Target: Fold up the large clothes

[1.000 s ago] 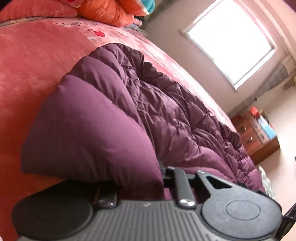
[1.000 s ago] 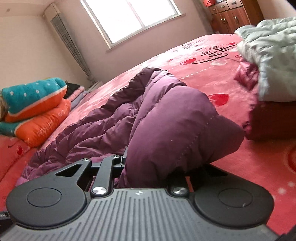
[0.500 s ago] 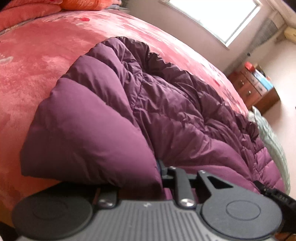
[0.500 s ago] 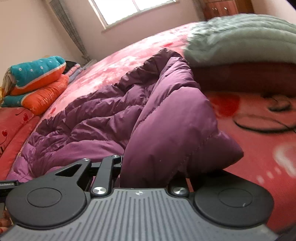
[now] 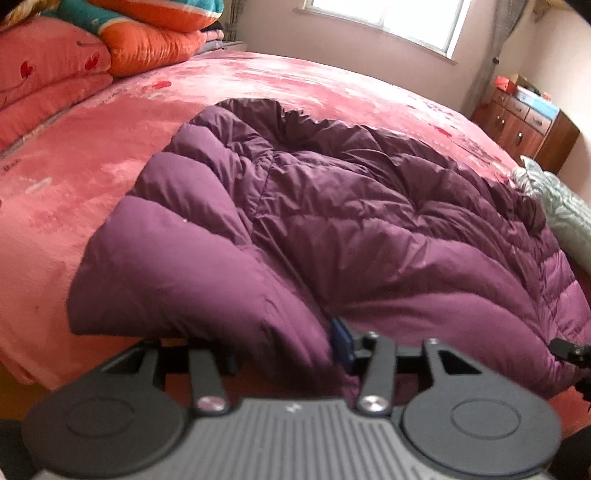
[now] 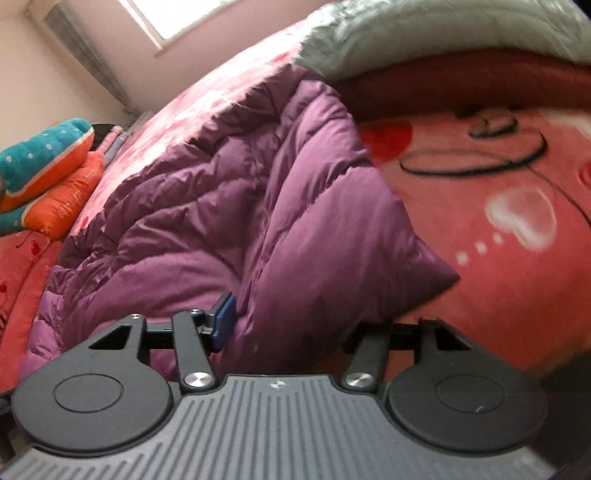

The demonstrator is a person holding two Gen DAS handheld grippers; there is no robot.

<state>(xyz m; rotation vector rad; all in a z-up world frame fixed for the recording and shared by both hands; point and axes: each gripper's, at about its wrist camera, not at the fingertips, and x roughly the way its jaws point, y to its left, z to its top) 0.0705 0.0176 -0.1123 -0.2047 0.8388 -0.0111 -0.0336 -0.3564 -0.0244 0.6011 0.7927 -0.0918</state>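
Both grippers' fingers just opened around purple down coat (image 5: 332, 221) corners.

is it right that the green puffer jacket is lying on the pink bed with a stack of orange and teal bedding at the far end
Not quite: the puffer jacket is purple, not green, as the left wrist view shows plainly. The rest holds: it lies on the pink bed, and a stack of orange and teal bedding sits at the far end.
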